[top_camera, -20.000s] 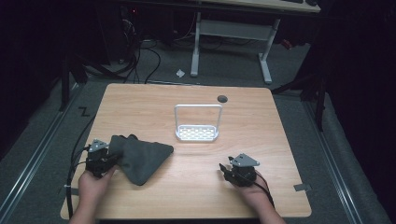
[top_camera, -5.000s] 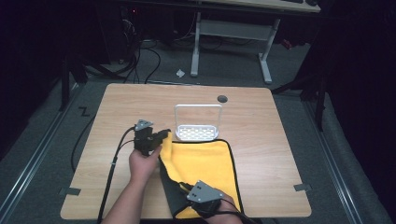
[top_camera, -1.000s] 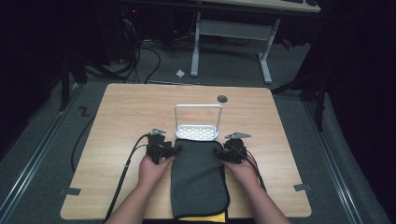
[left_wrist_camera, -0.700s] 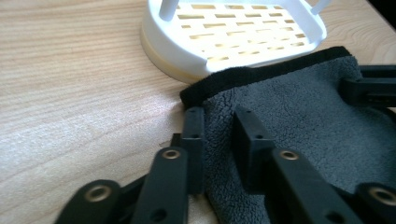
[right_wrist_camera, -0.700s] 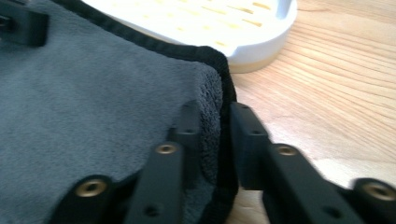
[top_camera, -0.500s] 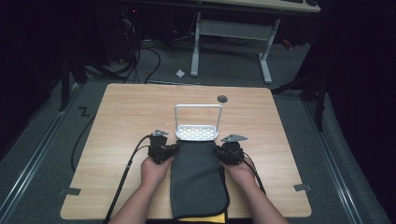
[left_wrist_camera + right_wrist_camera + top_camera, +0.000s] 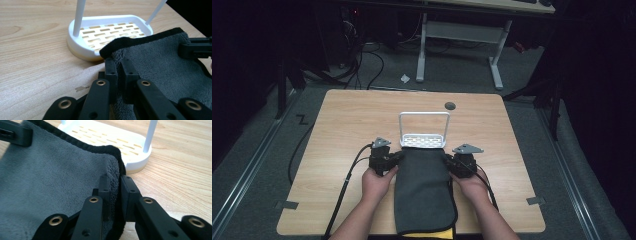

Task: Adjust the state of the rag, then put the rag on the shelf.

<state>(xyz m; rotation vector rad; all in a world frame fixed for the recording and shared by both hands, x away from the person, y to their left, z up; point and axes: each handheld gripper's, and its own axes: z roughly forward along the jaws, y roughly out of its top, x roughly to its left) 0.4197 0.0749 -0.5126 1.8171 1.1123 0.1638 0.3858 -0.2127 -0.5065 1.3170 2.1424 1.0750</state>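
The left claw (image 7: 396,159) had its jaws pinched tight on the far left corner of the grey cloth (image 7: 424,190); they had only just been closing, and in the left gripper view (image 7: 117,66) the plush pile was squeezed between the two black pads. The cloth lay folded on the bench (image 7: 347,120), running from the near edge, where a strip of its yellow lining (image 7: 427,234) peeped out, toward the middle, its far hem touching the base of the white rack (image 7: 424,141). In that same view the black hem (image 7: 140,40) already lapped onto the rack's slotted tray (image 7: 110,30).

The right claw (image 7: 451,162) had likewise just closed, and its jaws gripped the far right corner, seen close in the right gripper view (image 7: 113,181), with the rack's upright post (image 7: 150,135) just beyond.

From where I stood, the grips looked to be the weak point. Each claw held only a small bite near the bound edge, so a quick lift could let the thick pile slide out of one side, and the cloth would swing and unfold. If the hands rose unevenly, the folded layers might part. The rack seemed light; dragging the hem across it, or bumping its hoop, could tip it or push it toward the far edge.
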